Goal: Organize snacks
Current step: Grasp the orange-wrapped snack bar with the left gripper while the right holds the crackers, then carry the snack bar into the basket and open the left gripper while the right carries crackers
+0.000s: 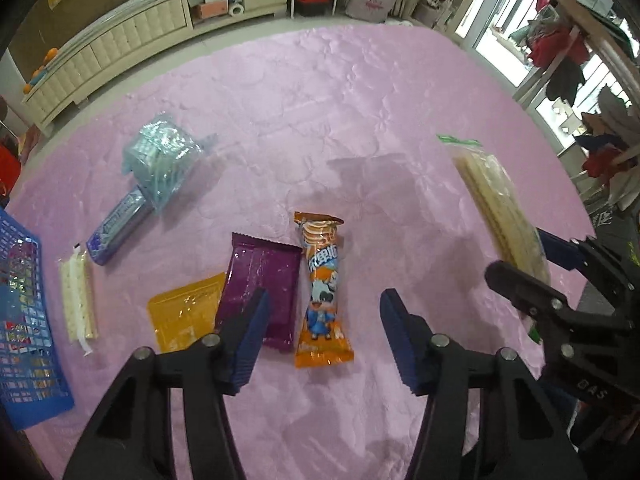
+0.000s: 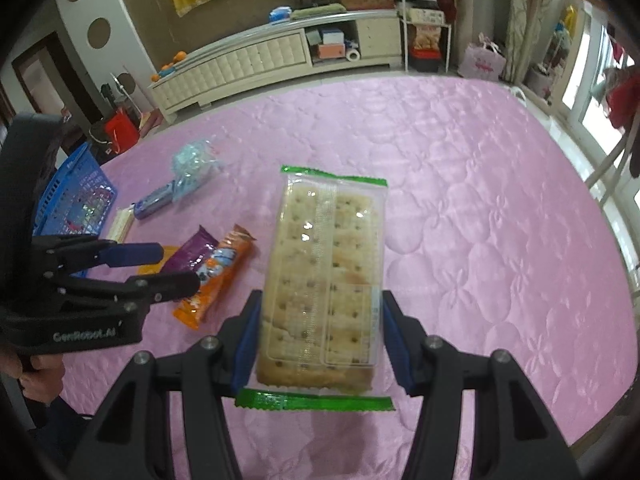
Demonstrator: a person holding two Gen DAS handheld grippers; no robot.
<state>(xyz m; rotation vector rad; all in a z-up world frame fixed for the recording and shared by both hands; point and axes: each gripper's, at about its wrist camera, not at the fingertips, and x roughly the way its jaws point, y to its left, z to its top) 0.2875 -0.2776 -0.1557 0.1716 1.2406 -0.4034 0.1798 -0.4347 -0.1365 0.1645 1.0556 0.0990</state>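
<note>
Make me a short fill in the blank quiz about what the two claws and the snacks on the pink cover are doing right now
1. The right claw is shut on a clear pack of ____ with green sealed ends.
2. The left claw is ____ and holds nothing.
3. Beside the orange snack bar lies a flat ____ packet, touching it.
4. The basket at the cover's edge is ____ in colour.

Missing words: crackers; open; purple; blue
</note>
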